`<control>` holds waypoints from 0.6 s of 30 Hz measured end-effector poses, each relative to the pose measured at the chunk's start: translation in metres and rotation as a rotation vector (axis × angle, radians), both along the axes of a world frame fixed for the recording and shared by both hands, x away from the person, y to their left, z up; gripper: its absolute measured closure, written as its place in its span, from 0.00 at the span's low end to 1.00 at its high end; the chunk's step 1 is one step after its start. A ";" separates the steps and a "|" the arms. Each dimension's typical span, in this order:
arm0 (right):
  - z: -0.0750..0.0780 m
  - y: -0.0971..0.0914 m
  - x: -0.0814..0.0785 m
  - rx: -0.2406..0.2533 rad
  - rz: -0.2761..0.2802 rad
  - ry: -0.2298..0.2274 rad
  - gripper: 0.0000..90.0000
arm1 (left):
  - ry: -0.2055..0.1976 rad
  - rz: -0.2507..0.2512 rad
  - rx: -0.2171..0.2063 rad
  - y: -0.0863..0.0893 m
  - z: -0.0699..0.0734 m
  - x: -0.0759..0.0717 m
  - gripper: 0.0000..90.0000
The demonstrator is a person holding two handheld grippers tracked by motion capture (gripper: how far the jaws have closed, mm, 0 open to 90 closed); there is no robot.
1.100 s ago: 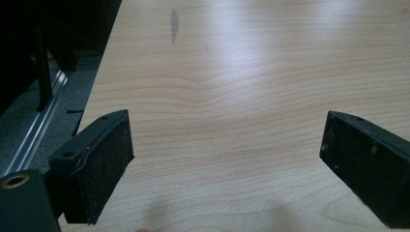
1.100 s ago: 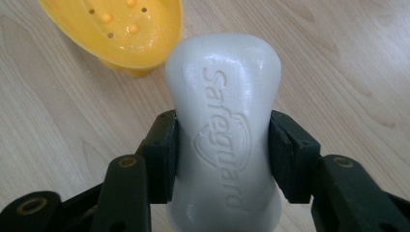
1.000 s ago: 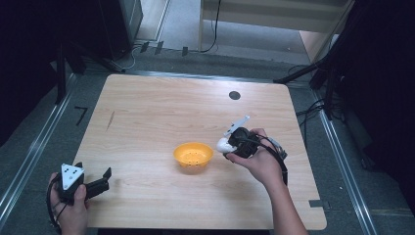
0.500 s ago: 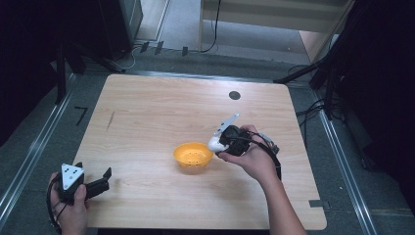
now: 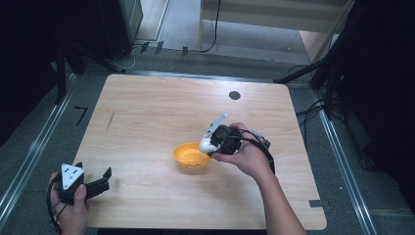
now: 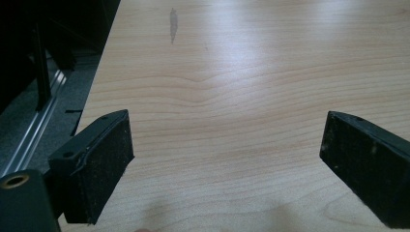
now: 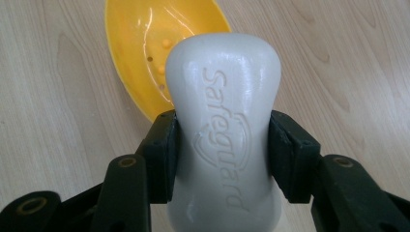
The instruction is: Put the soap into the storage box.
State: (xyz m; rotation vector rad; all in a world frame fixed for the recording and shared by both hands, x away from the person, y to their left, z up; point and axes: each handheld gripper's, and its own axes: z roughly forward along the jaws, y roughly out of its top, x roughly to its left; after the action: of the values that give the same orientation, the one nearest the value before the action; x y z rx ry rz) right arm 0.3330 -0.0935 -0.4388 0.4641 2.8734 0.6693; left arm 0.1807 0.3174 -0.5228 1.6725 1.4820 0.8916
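A white bar of soap [image 7: 225,121] stamped "Safeguard" is clamped between the jaws of my right gripper [image 7: 223,145]. It hangs just above the near rim of a yellow soap dish [image 7: 154,43] with drain holes. In the high view the soap [image 5: 205,145] sits at the dish's [image 5: 192,156] right edge, held by the right gripper [image 5: 209,143] in the person's hand. My left gripper [image 5: 100,178] rests at the table's front left corner, jaws wide apart over bare wood, and it appears again as the left gripper [image 6: 227,164] in its own view.
The wooden table [image 5: 161,107] has a dark round hole [image 5: 234,95] near its back right and a small dark mark [image 5: 110,120] at the left. Metal rails and cables run along the floor on both sides.
The right gripper has carried the soap leftward from the dish's right side to its rim. The left gripper has stayed put.
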 end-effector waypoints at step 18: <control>-0.002 0.033 0.006 -0.015 0.201 -0.023 0.57 | 0.000 0.000 -0.005 0.001 0.000 0.000 0.06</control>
State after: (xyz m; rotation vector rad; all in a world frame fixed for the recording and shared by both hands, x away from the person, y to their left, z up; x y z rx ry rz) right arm 0.3388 -0.0607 -0.4412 0.1651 2.9257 0.6777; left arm 0.1807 0.3181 -0.5228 1.6681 1.4832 0.8874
